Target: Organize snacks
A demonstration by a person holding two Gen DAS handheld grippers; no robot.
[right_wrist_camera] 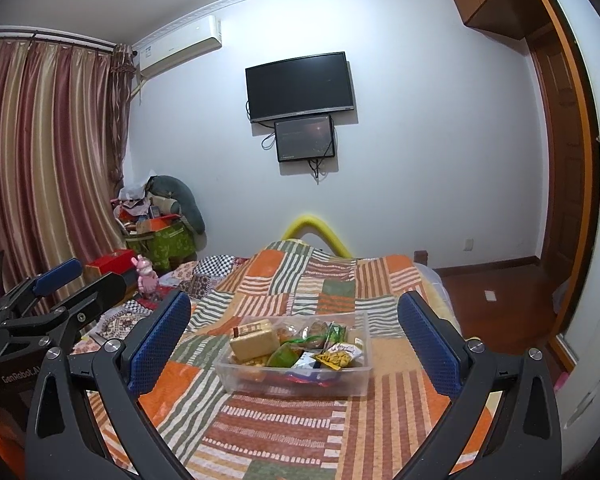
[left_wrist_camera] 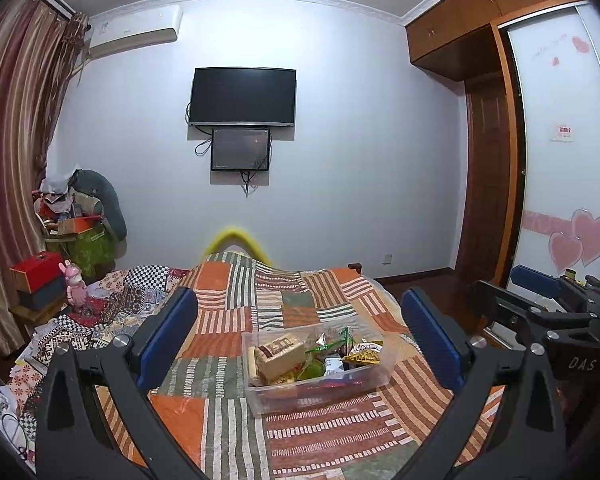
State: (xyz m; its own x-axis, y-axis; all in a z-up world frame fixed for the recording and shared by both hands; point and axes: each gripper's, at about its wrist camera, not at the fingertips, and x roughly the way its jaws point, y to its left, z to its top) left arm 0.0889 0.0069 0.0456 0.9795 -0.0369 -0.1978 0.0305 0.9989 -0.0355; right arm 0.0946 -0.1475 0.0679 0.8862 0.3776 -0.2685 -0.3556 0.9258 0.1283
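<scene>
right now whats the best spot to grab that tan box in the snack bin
Grip the tan box across its narrow sides, coming down from above. It lies tilted on top of the other snacks at the left end of the clear bin, so its upper part stands free while the bin walls block any sideways approach. The open left gripper looks nearer.

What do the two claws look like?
Both claws match: the left claw and right claw have black arms with triangle cut-outs, silver screws, and bumpy blue pads. White letters mark their black bodies: "DAS" on the right, "GenRobot" on the left.
</scene>
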